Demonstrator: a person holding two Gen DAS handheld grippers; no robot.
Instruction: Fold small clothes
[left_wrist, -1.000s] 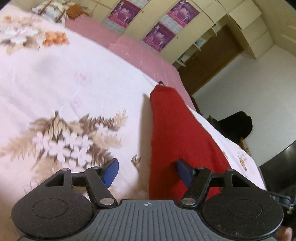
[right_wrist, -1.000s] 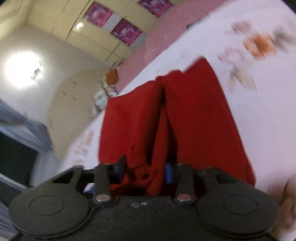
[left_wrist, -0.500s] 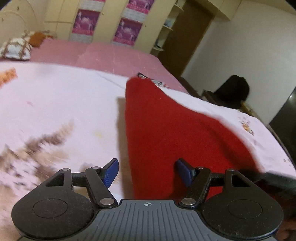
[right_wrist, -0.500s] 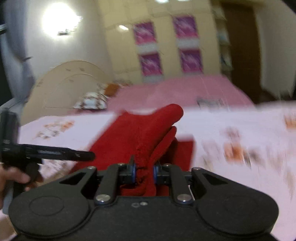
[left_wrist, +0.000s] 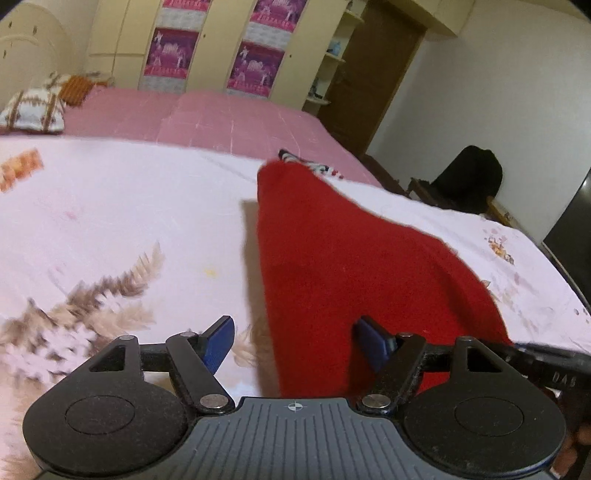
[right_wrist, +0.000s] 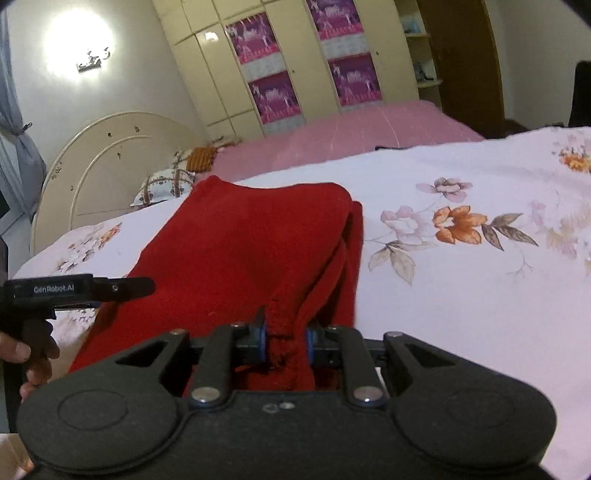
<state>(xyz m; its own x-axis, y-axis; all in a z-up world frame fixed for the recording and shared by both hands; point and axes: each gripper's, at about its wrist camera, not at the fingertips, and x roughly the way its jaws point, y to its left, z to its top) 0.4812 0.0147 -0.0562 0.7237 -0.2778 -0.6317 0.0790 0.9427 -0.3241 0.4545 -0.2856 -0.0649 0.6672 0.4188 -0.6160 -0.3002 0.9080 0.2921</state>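
A red knitted garment (left_wrist: 351, 251) lies on the floral white bedsheet (left_wrist: 129, 206), folded over on itself. My left gripper (left_wrist: 295, 332) is open and widening slightly, hovering over the garment's near left edge; its blue pads (left_wrist: 218, 339) stand apart from the cloth. In the right wrist view the red garment (right_wrist: 251, 240) stretches away from my right gripper (right_wrist: 285, 339), whose jaws are opening while a bunched corner of the cloth still fills the gap between the pads. The left gripper (right_wrist: 110, 288) shows at the left, held by a hand (right_wrist: 22, 350).
A pink cover (left_wrist: 221, 114) spans the far half of the bed, with a patterned pillow (left_wrist: 33, 110) by the cream headboard (right_wrist: 110, 166). A striped item (left_wrist: 310, 164) peeks from behind the garment. A wardrobe (right_wrist: 295, 66) stands behind; a dark bundle (left_wrist: 469, 177) sits on a chair.
Both grippers rolled until the bed looks level. The garment dropped from a raised bunch to lie flatter on the sheet. The right jaws closed on the cloth, then widened a little.
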